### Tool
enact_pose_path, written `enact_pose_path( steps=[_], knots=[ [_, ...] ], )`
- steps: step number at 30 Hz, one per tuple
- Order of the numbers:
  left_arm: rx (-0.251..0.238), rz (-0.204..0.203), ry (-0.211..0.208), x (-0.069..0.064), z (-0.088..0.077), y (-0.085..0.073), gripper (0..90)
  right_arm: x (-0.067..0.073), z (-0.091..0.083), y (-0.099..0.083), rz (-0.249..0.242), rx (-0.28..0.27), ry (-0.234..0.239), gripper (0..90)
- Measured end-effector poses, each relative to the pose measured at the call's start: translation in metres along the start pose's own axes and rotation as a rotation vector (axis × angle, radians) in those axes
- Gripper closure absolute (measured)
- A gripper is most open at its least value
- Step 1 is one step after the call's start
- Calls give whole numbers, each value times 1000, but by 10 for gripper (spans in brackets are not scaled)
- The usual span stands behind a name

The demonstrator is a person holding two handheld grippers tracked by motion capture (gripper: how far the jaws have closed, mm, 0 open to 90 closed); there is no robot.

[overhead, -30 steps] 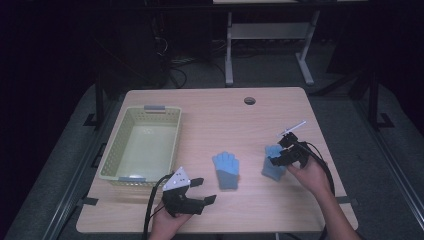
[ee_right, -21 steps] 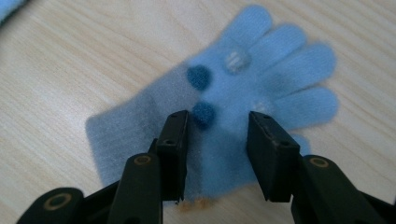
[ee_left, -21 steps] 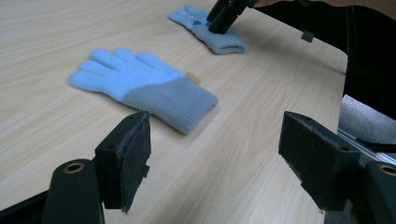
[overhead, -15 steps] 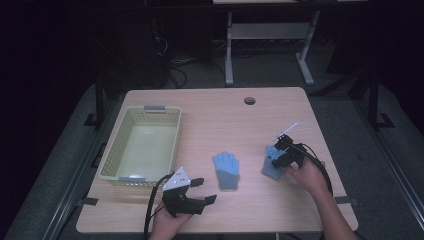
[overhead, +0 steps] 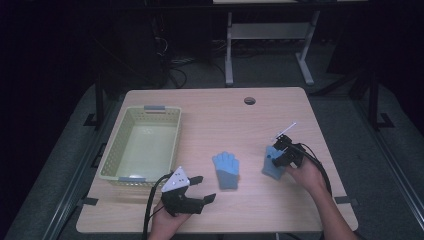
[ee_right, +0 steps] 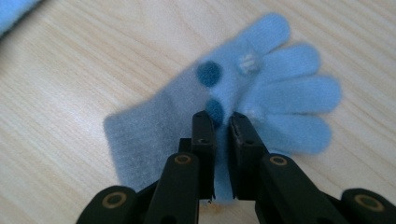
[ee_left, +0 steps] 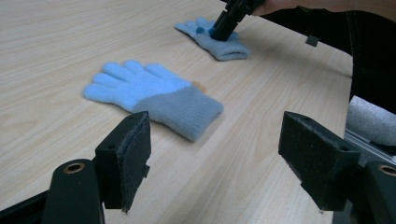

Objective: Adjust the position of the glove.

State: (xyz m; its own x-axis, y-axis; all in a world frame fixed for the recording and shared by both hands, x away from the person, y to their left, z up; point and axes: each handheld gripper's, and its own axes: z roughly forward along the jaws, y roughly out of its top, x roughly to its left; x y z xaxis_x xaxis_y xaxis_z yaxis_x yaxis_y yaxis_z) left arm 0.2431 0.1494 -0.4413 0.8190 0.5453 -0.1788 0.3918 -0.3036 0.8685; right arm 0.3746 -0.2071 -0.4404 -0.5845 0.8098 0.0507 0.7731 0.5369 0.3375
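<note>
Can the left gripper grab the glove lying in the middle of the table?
Probably yes. The left gripper has open jaws facing the middle glove, with bare table between them and nothing blocking.

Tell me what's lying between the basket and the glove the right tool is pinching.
The other blue glove, flat on the table, seen in the high view between the basket and the pinched glove.

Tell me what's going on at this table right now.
A person works with a gripper in each hand. The right gripper has just closed its jaws, pinching a fold of the blue glove with dark dots, which lies flat on the table. The left gripper is open, near the table's front edge, facing the second blue glove, untouched. A pale green basket sits at the left.
</note>
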Motion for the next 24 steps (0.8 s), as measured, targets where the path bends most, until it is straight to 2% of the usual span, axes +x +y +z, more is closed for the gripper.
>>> enact_pose_path(
  steps=[6,9,16,17,24],
  knots=[
    [6,-16,0,2,2,0,251,-3,-9,-2,4,-30,23,828],
    [-4,-40,-9,4,2,-2,252,-1,-16,-2,-31,-31,-3,828],
    [-6,-34,13,5,-1,0,253,3,-32,4,-61,-56,0,829],
    [-5,-37,12,6,-2,0,253,5,-39,7,-76,-68,-2,828],
    [-8,-43,5,8,-2,0,253,17,-54,14,-137,-102,3,830]
  ],
)
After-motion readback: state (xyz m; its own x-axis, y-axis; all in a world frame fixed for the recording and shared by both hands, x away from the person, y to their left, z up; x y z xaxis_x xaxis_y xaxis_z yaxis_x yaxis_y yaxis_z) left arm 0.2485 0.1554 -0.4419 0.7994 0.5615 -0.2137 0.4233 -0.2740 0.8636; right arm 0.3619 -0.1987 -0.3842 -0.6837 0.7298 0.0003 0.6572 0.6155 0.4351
